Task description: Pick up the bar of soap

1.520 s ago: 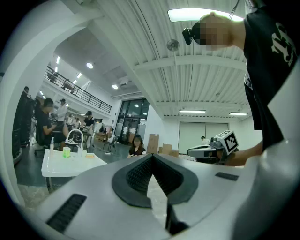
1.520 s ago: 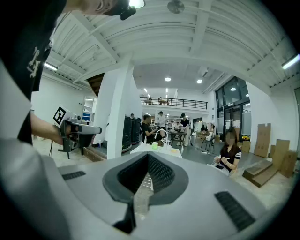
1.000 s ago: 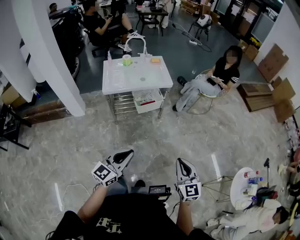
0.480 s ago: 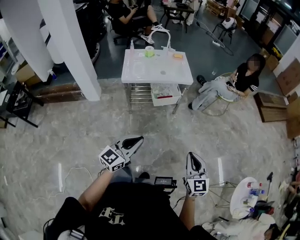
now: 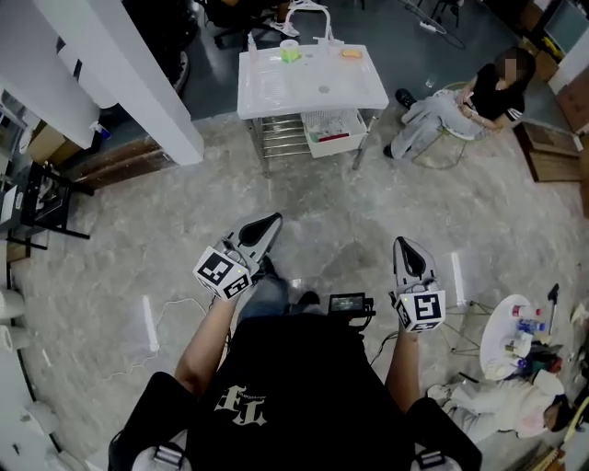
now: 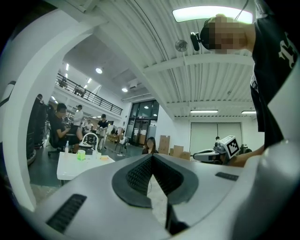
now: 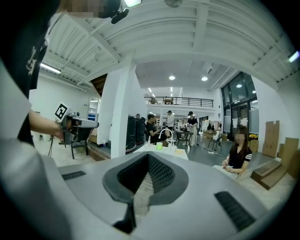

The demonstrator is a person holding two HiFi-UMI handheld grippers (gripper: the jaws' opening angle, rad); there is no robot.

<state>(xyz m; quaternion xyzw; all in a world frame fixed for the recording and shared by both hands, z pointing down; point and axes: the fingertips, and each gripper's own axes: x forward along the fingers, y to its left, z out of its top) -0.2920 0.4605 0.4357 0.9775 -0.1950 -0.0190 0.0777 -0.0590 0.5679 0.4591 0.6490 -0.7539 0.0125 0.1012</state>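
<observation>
Claws first: left gripper (image 5: 268,224) and right gripper (image 5: 408,245) are both clamped shut with nothing in them. Each gripper view confirms it, pads meeting at the tip with only bare floor showing through the gap behind. We're out on open marble, low centre of the head view, and the table (image 5: 313,90) is well apart from us at the top of the frame.

Where's the soap (image 5: 352,53)? We take it to be the small orange block near the table's upper right edge, close to the green cup (image 5: 291,54) and a white arch (image 5: 308,9). Nothing is grasped yet; by our reading this is the approach.

What can bite us from here? If we arrive with the jaws shut, we just shove the block along the top, maybe off the upper edge. It lies on the side away from us, so we reach across the table, and a careless sweep could tip that cup. Soap is likely slick: squeeze it off-centre and it may squirt out of the pads. Mind the walk in too, because a seated person (image 5: 460,97) at upper right is near the table's right end.
</observation>
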